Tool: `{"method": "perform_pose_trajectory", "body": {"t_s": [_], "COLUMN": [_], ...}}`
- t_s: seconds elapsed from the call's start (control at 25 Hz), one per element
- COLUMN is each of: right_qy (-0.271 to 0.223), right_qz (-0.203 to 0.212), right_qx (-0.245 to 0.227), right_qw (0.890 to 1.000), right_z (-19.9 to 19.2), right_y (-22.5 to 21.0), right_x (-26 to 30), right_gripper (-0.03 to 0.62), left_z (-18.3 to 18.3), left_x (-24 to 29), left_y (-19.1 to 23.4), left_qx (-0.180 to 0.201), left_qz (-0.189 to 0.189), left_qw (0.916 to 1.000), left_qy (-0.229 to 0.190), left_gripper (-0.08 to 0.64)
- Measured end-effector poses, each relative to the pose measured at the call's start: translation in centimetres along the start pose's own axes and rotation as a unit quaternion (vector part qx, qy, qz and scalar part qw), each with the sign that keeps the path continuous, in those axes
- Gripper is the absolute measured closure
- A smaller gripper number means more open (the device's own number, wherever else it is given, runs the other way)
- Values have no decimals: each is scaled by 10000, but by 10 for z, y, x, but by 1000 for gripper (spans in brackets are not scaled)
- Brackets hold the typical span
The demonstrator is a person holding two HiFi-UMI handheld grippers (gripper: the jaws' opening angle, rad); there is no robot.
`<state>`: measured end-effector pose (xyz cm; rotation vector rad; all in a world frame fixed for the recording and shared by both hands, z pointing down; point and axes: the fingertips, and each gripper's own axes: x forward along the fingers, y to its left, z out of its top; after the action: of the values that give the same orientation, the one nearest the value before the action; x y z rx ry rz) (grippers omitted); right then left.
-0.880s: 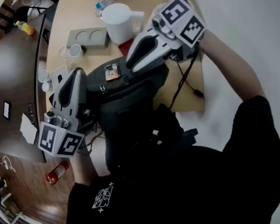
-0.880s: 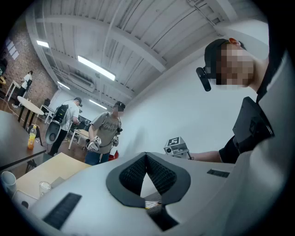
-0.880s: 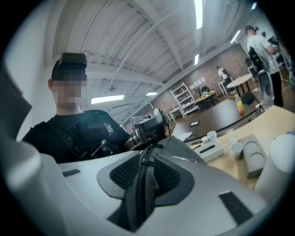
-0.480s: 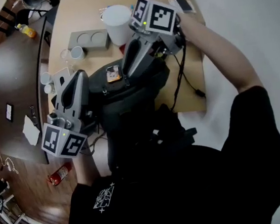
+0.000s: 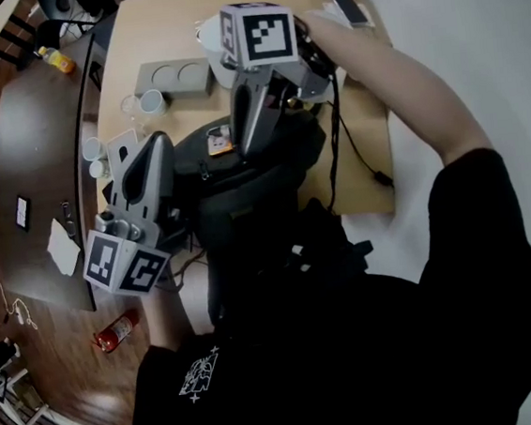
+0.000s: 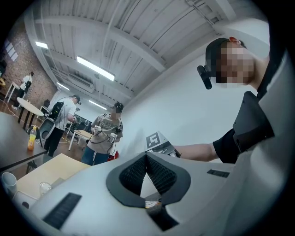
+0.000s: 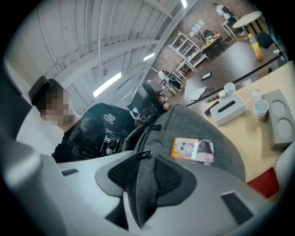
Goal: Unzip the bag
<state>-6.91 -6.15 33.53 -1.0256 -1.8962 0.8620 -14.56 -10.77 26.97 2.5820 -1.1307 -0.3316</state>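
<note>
A dark grey bag [image 5: 243, 176] lies on the near edge of the wooden table [image 5: 366, 182], with an orange picture card [image 5: 219, 143] on its top. My right gripper [image 5: 244, 151] points down onto the bag beside the card. In the right gripper view the bag's grey top seam [image 7: 143, 193] runs between the open jaws of the right gripper [image 7: 145, 168]. A black zipper pull [image 7: 143, 154] lies at the left pad's tip. My left gripper [image 5: 157, 145] rests against the bag's left side; in its own view the left gripper [image 6: 146, 156] stands shut, pads together.
Behind the bag stand a grey tray with two round hollows [image 5: 173, 75], small cups [image 5: 148, 101] and a white jug [image 5: 215, 59], mostly hidden. A phone [image 5: 350, 6] lies far right. A black cable [image 5: 338, 143] trails over the table's right side. People stand in the background.
My right gripper swung left from the table's right side and came down over the bag's top, next to the card. The left gripper stayed almost still.
</note>
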Motion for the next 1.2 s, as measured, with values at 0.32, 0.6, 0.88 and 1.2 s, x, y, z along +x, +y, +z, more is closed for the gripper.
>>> {"method": "perform_pose_trajectory", "body": {"t_s": [0.32,0.6,0.88,1.2], "right_qy": [-224,-192,-160,-430], "right_qz": [1,-48,215,476], "right_qx": [-235,-453,-428,-423], "right_qw": [9995,9988,9987,9970], "right_z": [-3,-1,0,7], "right_y": [-1,1,4,6], "right_x": [-3,-5,-2,-5], "right_gripper": [439,437,400,402], "left_z": [1,0,0,1], "left_x": [0,0,0,0], "left_y": [1,0,0,0], "left_qx": [12,31,18,3], "left_qz": [25,22,5,-8], "left_qw": [10000,10000,10000,10000], "left_qy": [3,0,5,-18], "left_gripper": [561,561,561,561]}}
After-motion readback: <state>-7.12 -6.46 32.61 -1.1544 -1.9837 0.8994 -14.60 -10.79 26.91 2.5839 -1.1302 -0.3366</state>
